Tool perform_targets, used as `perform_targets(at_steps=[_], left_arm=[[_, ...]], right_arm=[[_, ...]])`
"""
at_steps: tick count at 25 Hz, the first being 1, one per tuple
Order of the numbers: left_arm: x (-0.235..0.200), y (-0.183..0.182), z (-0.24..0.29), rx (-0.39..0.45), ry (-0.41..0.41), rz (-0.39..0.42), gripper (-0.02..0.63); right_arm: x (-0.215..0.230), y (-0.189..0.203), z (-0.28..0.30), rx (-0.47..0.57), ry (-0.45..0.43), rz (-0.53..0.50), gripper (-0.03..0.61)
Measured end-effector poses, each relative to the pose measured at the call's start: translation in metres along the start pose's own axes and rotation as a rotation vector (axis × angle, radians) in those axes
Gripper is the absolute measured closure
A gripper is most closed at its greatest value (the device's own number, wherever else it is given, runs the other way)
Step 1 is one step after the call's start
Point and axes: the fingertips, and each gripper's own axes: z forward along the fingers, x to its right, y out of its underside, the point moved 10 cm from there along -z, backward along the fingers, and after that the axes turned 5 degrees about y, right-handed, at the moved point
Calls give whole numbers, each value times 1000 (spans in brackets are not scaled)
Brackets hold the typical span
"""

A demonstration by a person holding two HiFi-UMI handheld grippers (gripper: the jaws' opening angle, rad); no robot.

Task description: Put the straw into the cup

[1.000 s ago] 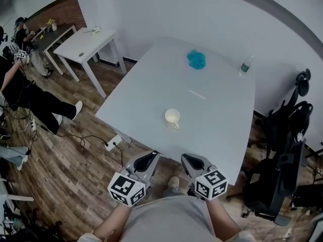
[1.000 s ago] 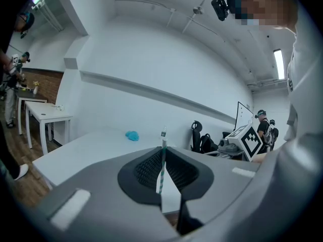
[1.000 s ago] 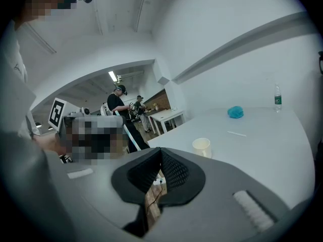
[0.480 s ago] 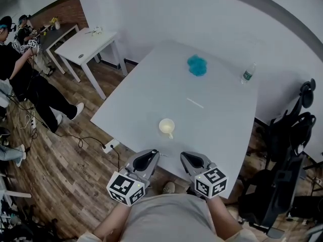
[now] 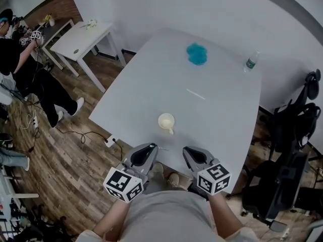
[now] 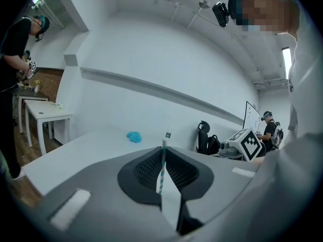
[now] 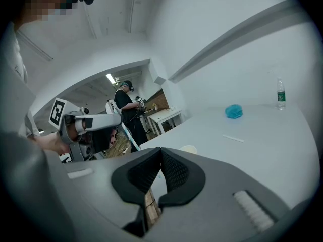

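A cream cup (image 5: 166, 121) stands upright on the white table (image 5: 151, 84), near its front edge. My left gripper (image 5: 147, 152) hovers just short of that edge, below and left of the cup. In the left gripper view it (image 6: 162, 151) is shut on a green-and-white striped straw (image 6: 161, 169) that points up between the jaws. My right gripper (image 5: 194, 154) hangs beside it, right of the cup. In its own view the right gripper (image 7: 160, 153) is shut with nothing in it, and the cup (image 7: 189, 148) shows just past its tips. A thin white straw-like stick (image 5: 196, 94) lies flat beyond the cup.
A blue cloth (image 5: 197, 54) lies at the far side of the table and a water bottle (image 5: 251, 62) stands at the far right corner. Black office chairs (image 5: 290, 135) crowd the right side. A small white table (image 5: 81, 37) and people (image 5: 30, 69) are at the left.
The head view has shifted a little, so the cup sits slightly lower and to the left in it. Both grippers stay at the table's near edge, the left still shut on the straw.
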Motion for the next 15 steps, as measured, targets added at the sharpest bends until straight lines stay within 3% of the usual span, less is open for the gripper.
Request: perform_targets(at_steps=[15], left_arm=[[-68, -28, 28, 60, 17, -46, 571]], right_arm=[[11, -16, 33, 20, 83, 49, 571]])
